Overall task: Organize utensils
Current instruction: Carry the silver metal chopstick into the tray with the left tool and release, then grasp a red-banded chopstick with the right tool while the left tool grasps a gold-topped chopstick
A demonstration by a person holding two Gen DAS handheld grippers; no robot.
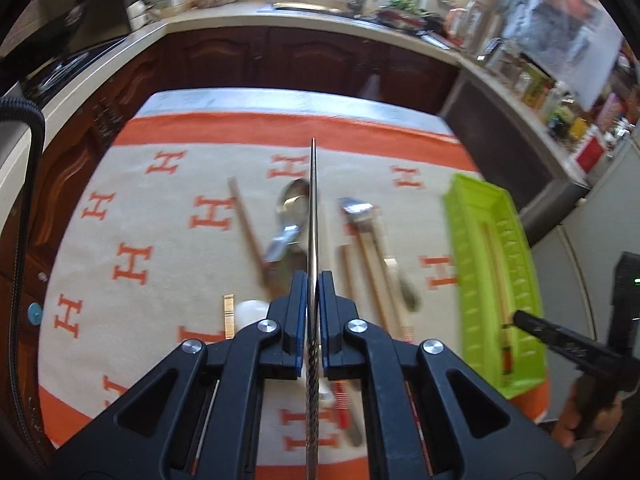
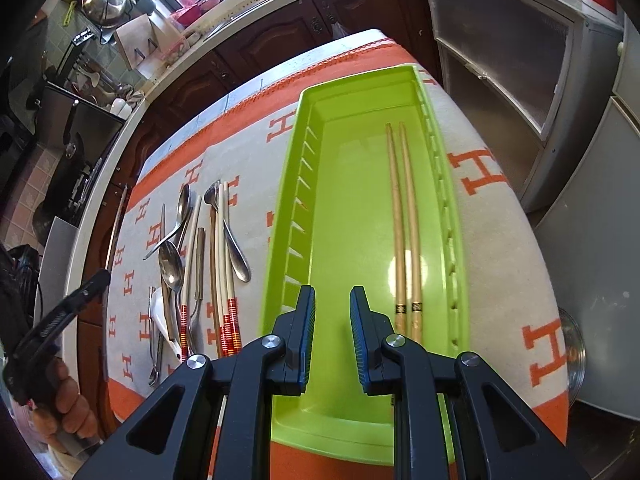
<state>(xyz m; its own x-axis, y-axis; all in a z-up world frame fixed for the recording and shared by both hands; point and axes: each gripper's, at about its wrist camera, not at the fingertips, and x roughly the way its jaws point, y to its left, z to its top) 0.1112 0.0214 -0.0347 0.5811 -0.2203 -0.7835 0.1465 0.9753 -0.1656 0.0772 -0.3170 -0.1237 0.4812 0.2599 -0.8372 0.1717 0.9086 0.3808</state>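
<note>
A thin, twisted-handled metal chopstick [image 1: 313, 216] is clamped between the closed blue pads of the left gripper [image 1: 313, 280], pointing forward above the table. The right gripper [image 2: 331, 300] is held partly open with nothing between its jaws, poised over the near end of the long lime-green plastic tray [image 2: 296, 184]. Two pale wooden chopsticks [image 2: 402, 216] lie side by side inside the tray. On the cream and orange H-patterned cloth [image 2: 492, 184], left of the tray, metal spoons [image 2: 234, 236] and red-banded chopsticks [image 2: 224, 264] are spread.
</note>
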